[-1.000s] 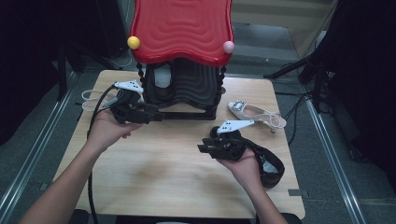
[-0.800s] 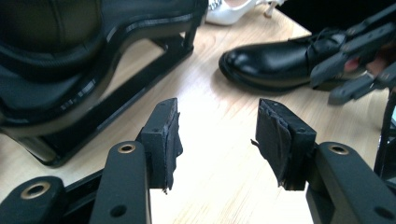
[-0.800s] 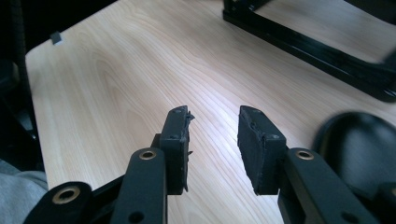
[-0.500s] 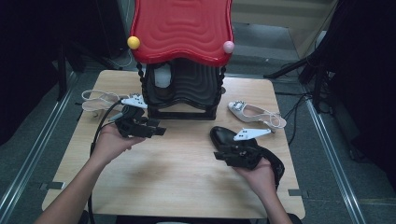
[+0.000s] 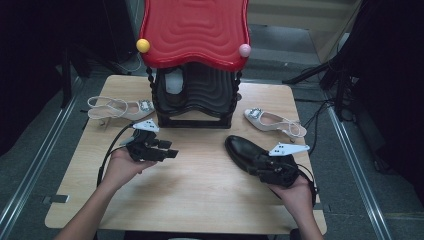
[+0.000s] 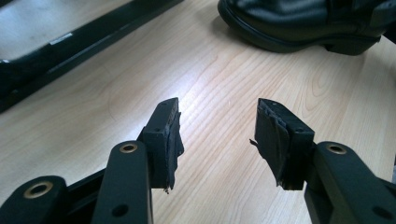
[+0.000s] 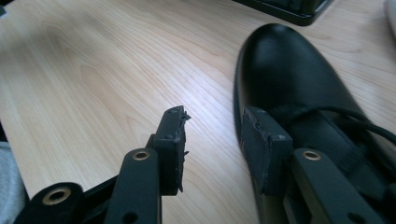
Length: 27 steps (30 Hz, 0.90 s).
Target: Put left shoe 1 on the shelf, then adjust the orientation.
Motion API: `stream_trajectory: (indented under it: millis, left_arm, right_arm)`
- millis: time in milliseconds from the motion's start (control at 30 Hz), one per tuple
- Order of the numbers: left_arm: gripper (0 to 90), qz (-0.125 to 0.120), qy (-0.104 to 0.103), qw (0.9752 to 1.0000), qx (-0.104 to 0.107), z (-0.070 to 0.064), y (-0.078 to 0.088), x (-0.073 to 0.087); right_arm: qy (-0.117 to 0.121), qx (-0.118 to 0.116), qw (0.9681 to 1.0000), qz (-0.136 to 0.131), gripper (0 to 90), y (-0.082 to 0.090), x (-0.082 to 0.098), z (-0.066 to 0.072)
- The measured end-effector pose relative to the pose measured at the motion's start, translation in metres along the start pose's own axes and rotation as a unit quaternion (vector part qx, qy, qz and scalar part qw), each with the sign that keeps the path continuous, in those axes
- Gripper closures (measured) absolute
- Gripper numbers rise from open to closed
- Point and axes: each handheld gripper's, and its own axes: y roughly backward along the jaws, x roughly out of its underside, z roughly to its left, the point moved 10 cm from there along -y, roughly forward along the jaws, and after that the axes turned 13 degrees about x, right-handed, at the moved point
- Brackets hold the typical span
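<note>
left claw (image 6: 217, 135) open over bare light woodgrain bench (image 5: 200, 190), worn rubbery pads (image 6: 173, 135) well apart, nothing between them. right claw (image 7: 212, 140) also parted, one jaw on the bench side, the other against the glossy black lace-up shoe (image 5: 245, 154) lying right of centre. two pale strappy heels (image 5: 117, 107) flank a black ribbed stand (image 5: 195, 95) with a wavy red top.

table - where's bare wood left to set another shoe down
The widest bare patch on the table is the front middle, between the left gripper and the black shoe. The front left corner is also free. It is crowded along the back: the red-topped rack with a white sandal on its left and another on its right.
</note>
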Motion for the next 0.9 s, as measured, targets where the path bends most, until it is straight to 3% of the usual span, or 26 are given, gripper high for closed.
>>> stream_trajectory:
  millis: [300,633,833,900]
  left_arm:
    - [50.7,-0.005,-0.008,0.9999,0.006,-0.004,-0.002,-0.001]
    - [50.7,-0.003,-0.005,1.0,0.008,0.001,-0.005,-0.001]
    - [50.6,0.001,-0.004,0.9999,0.011,0.003,-0.008,0.0]
    - [50.5,0.001,-0.004,0.9999,0.012,0.003,-0.008,-0.001]
  right_arm:
    - [-0.014,0.001,0.9999,0.002,63.0,0.014,0.006,-0.011]
    - [-0.028,0.01,0.9996,-0.004,64.2,0.032,0.01,-0.019]
    - [-0.035,0.025,0.9991,-0.008,64.4,0.044,0.017,-0.026]
    - [-0.033,0.05,0.9982,0.01,63.8,0.046,0.025,-0.033]
